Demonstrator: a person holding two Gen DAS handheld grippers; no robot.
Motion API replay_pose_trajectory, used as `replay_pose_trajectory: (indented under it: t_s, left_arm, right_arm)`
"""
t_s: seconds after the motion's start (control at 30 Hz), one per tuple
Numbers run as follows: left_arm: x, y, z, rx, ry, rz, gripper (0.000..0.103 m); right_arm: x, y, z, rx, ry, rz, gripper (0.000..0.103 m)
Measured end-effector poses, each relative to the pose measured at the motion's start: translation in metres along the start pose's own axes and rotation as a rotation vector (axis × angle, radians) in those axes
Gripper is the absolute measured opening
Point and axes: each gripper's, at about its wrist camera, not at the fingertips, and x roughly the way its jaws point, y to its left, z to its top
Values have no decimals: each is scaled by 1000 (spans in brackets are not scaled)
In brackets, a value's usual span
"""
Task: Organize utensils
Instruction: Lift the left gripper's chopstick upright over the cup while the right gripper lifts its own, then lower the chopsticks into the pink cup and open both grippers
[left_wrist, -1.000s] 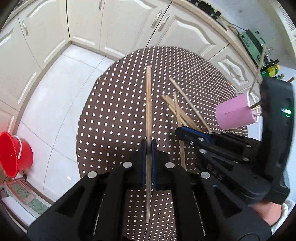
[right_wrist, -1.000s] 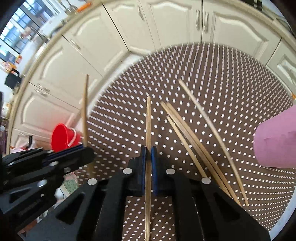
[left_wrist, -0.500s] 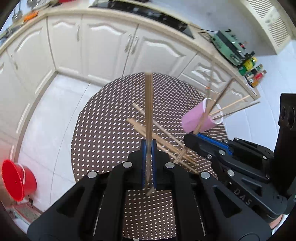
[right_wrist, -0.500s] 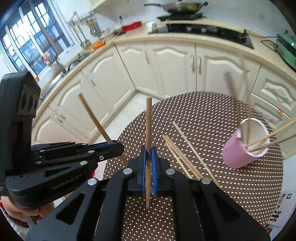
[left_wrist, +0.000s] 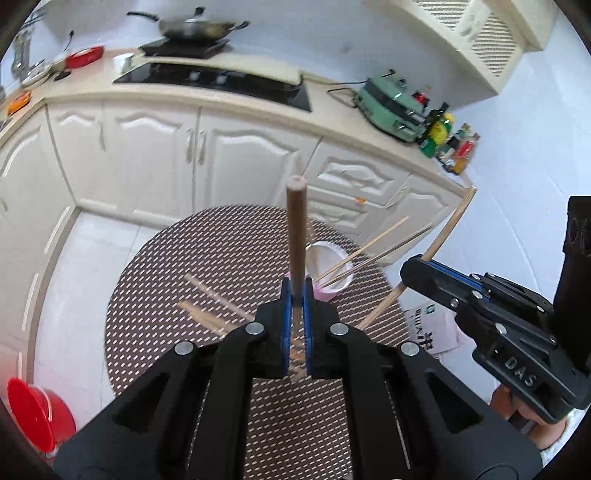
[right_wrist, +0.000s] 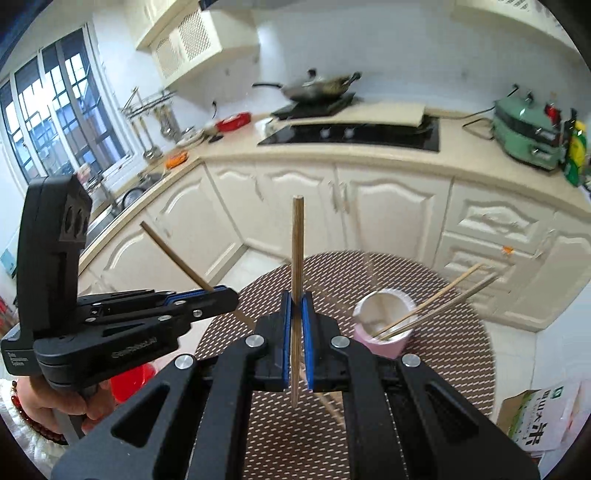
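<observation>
Above the round dotted table (left_wrist: 155, 332) we have both grippers up in the air, and each one is clamped tight on a single chopstick. Our left gripper (left_wrist: 295, 317) has its blue pads pressed together on a brown chopstick (left_wrist: 296, 236) that pokes straight up out of the jaws. Our right gripper (right_wrist: 295, 332) is pinched just as tightly on its own chopstick (right_wrist: 297, 251), which runs upright through the pads and sticks out a little below them.

Count with us: two chopsticks held, one per gripper. Two more lean out of the pink cup (right_wrist: 384, 332), slanting off to the right over its white rim. That cup stands upright on the table, toward its far right side. Loose chopsticks (left_wrist: 210, 306) lie flat on the table in a blurred cluster just left of the cup; we make out at least three, but the blur keeps us from an exact count.

From the right wrist view, the left gripper sits off to the left with its chopstick angled up and away, and a hand (right_wrist: 55, 406) wraps its handle, a red bead bracelet at the wrist. Around us: cream cabinets (right_wrist: 295, 206), a black cooktop (right_wrist: 351, 134) with a wok (right_wrist: 317, 86) behind it, a green appliance (right_wrist: 528, 125) beside bottles, a red bucket (left_wrist: 37, 413) on the floor, and a cardboard box (right_wrist: 535, 417) by the table. Nothing sits between the held chopsticks and the cup's open mouth.
</observation>
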Motion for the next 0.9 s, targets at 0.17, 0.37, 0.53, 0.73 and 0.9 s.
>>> replay_pose_trajectory:
  t_s: [0.17, 0.37, 0.53, 0.73, 0.9]
  left_arm:
    - [-2, -26, 20, 16, -52, -12, 6]
    - [10, -42, 40, 16, -99, 24, 6]
    - [35, -50, 51, 13, -96, 34, 6]
    - [66, -52, 45, 27, -51, 51, 6]
    - [84, -48, 34, 41, -3, 62, 6]
  right_arm:
    - [-14, -24, 17, -7, -55, -62, 5]
    - [-12, -46, 37, -25, -99, -116, 5]
    - [0, -57, 47, -49, -116, -140, 5]
    - [12, -71, 48, -38, -125, -142, 5]
    - [28, -77, 37, -27, -80, -133, 5]
